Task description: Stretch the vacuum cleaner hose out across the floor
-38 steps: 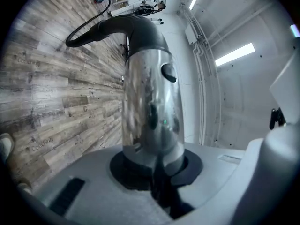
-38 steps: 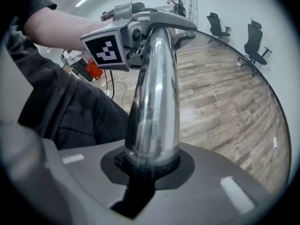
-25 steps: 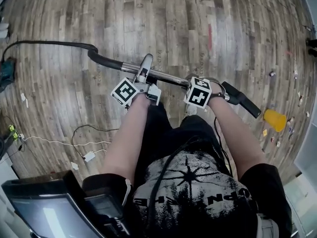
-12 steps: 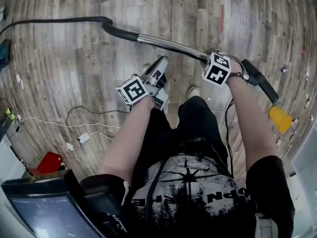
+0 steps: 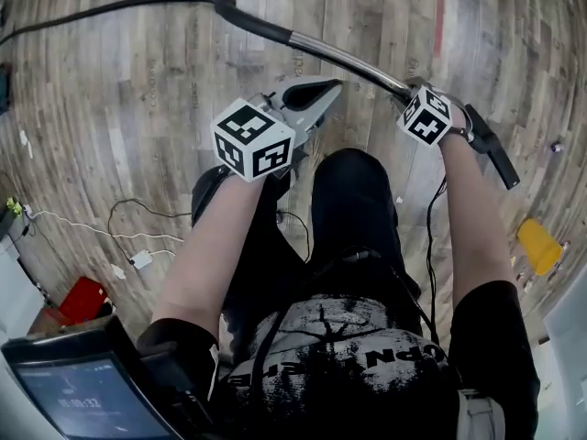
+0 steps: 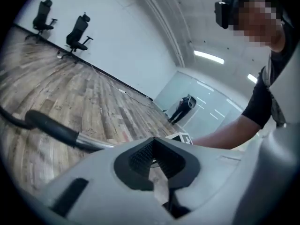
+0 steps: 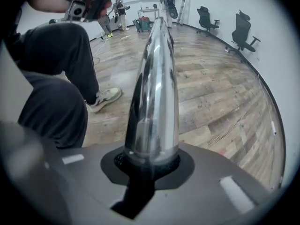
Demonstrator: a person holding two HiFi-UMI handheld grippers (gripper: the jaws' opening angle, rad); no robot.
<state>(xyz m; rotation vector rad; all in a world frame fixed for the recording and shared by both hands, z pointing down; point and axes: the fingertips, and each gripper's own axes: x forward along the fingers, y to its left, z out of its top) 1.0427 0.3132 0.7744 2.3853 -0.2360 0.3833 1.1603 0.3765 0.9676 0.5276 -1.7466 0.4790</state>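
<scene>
**Head view.** The left gripper [image 5: 328, 90] is held over the floor [image 5: 138, 108] in front of the person's knees, near the tube [image 5: 348, 58] but clear of it. Its grey jaws lie together and hold nothing. The right gripper [image 5: 417, 104] points steeply down and is clamped on the tube's right end, where the chrome meets the black handle [image 5: 491, 159]. The handle sticks out past the gripper to the right. From the grip the tube slants up and left to a black cuff, and there the hose [image 5: 110, 9] begins. The hose runs leftward along the floor in one shallow curve and passes out of the left edge. A yellow cup [image 5: 539, 246] stands at the right and a thin white cable [image 5: 83, 227] lies at the left.

**Left gripper view.** The left gripper's [image 6: 157, 165] jaws have just been closing and now meet. Only floor shows through the notch between the ribbed pads. The tube [image 6: 93, 145] and its cuff cross behind the jaws, untouched.

**Right gripper view.** The right gripper's [image 7: 150, 165] jaws stand part open, and their pads press on both sides of the tube [image 7: 154, 88]. The tube rises straight away from the jaws. Its chrome is bright and mirrors the planks. A shoe [image 7: 105, 97] rests on the floor to its left.
</scene>
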